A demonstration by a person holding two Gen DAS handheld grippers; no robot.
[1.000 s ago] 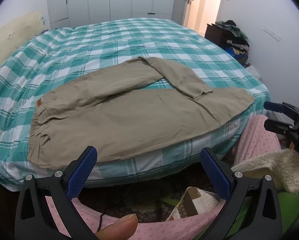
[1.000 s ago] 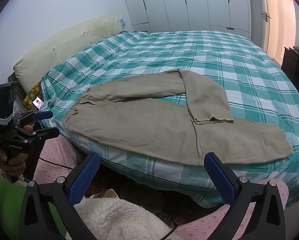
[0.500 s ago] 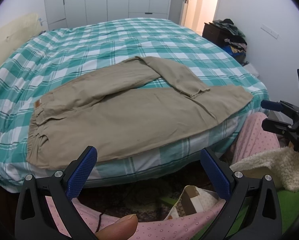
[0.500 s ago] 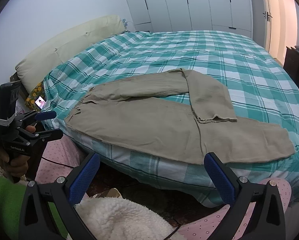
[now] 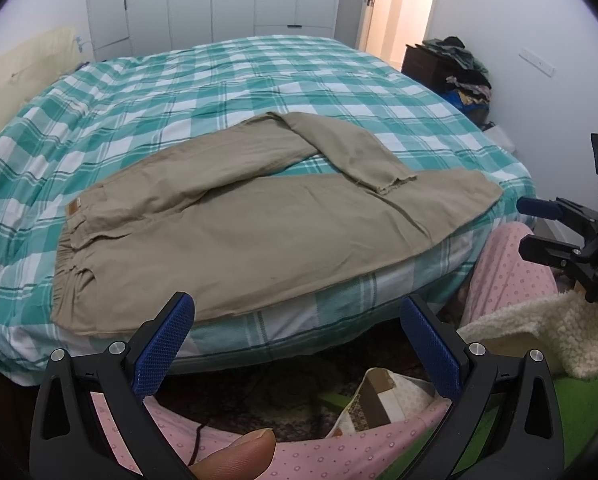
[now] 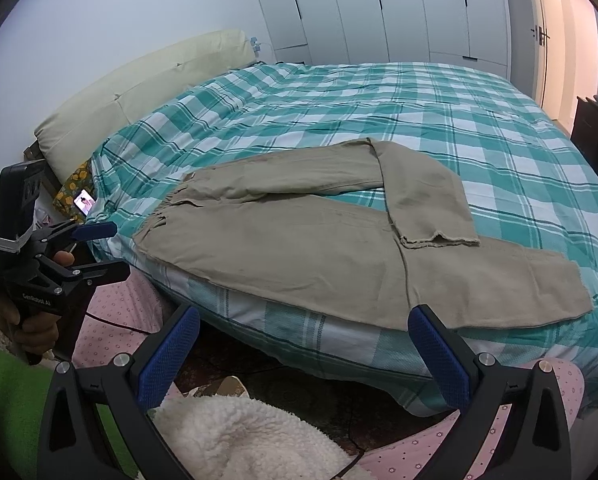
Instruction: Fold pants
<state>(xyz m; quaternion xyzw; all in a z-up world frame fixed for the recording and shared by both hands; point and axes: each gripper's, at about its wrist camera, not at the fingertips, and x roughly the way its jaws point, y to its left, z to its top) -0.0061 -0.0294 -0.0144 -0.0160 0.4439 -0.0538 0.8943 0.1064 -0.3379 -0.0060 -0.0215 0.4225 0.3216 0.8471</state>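
While both grippers hang back off the bed edge, nothing is gripped yet.
Left gripper (image 5: 295, 340): jaws wide apart, empty, held below the mattress edge near the waistband end; thumb visible at bottom of the left wrist view.
Waistband (image 5: 69, 268): elastic end, bunched, lies at the left side of the bed near the edge; small tan label just beyond it.
Pants (image 5: 235, 224): khaki, flat on the checked bedspread (image 5: 219, 80), running along the near edge; near leg stretched full length to the right, hem close to the bed corner.
Far leg (image 6: 415, 184): doubled back at the knee, its frayed cuff resting on top of the near leg, so the garment is not laid out square.
Right gripper (image 6: 303, 344): jaws wide apart, empty, held off the bed edge facing the near leg's lower half.
Change vs a second ago: pants lie the same, no new crease or shift; both cameras sit slightly closer and the views drift a little, jaws unchanged.
Meaning for task: looks like approach phase, fold not begun; likely first job is straightening the bent leg or pairing the legs before folding lengthwise.
Risk: soft cloth, cuff may slip or drag the layer beneath when lifted.
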